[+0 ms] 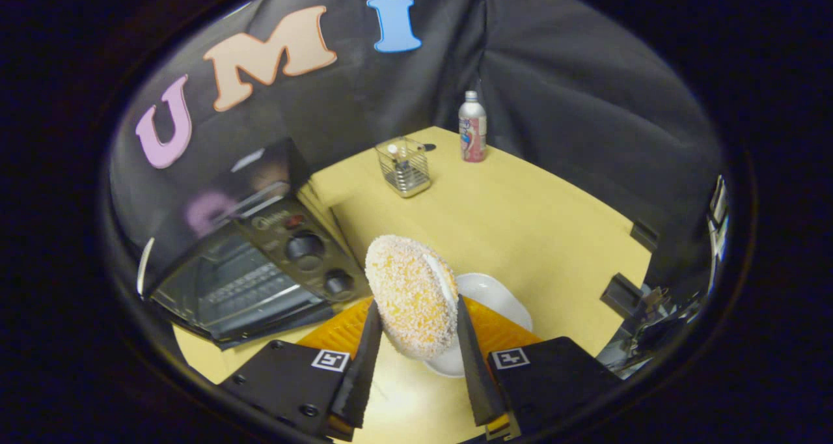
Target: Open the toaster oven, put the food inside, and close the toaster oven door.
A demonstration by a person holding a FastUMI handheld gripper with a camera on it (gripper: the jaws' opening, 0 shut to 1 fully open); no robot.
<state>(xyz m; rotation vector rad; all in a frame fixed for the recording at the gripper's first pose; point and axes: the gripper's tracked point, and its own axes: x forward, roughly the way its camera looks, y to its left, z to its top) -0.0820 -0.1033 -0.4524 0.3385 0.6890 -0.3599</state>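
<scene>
donut (411, 294) clamped between gripper (416, 340) fingers, above plate (494, 297)

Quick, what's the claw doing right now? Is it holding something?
Claw: closed on the sugary donut, both fingers pressing its sides, lifted above the white plate beside the toaster oven.

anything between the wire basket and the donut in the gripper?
Gripper view: only bare table between wire basket and the donut, which the gripper clamps.

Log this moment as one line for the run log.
hand-held gripper: shut on coconut doughnut, lifted above white plate | toaster oven: door open, beside fingers | stage: carrying food to oven
</scene>
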